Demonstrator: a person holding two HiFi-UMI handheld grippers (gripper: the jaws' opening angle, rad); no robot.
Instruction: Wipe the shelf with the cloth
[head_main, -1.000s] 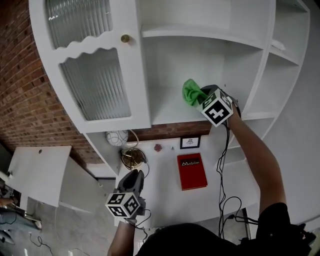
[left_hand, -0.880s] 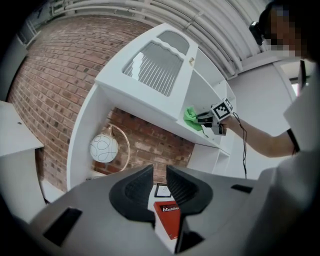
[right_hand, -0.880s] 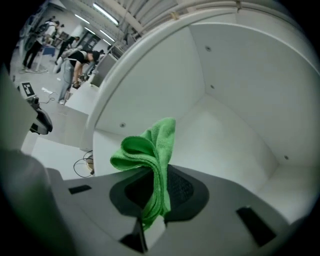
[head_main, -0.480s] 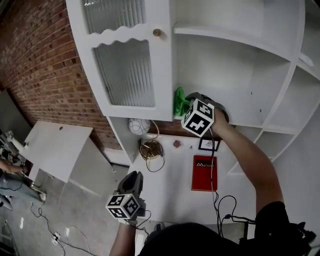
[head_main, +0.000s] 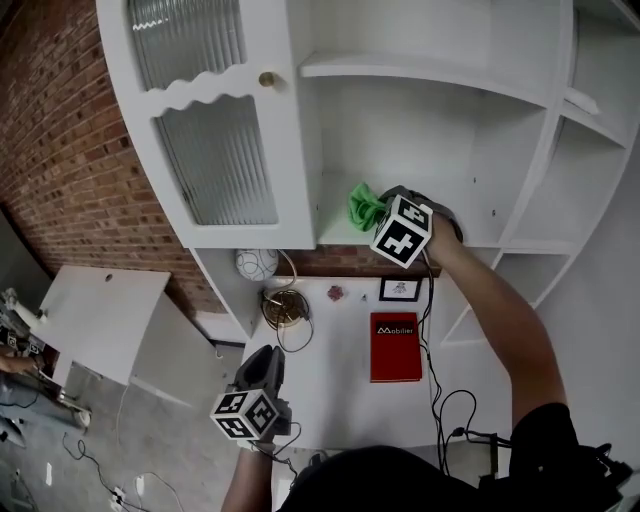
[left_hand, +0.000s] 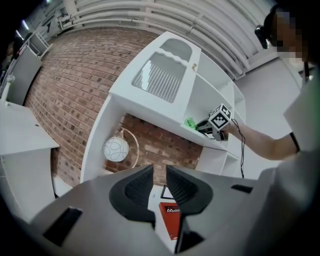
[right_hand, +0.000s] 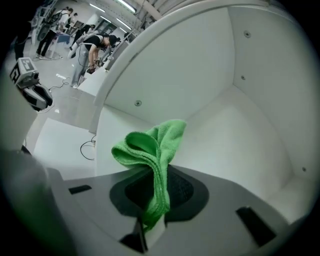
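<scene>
Right tool (head_main: 380, 207) (right_hand: 157, 192) is clamped on the green cloth (head_main: 362, 205) (right_hand: 150, 150), whose bunched folds stick out past the jaws, low over the white shelf (head_main: 338, 233) (right_hand: 240, 145) at the frame's centre in the head view. Left tool (head_main: 262, 362) (left_hand: 160, 180) hangs at lower left, its jaws a narrow gap apart with nothing between them.

Below the shelf, on the white bench (head_main: 330, 385), lies a red book (head_main: 395, 347) (left_hand: 171, 225) with "Mobilier" in white on its cover. Above it leans a small framed picture (head_main: 401, 289), its print too small to read. A patterned globe lamp (head_main: 257, 264) stands at the bench's upper left.

Left of the open shelves is a cabinet door (head_main: 215, 165) of ribbed glass with a brass knob (head_main: 267, 79). A red brick wall (head_main: 60, 150) fills the upper left, and a grey floor (head_main: 150, 440) with loose cables the lower left.
</scene>
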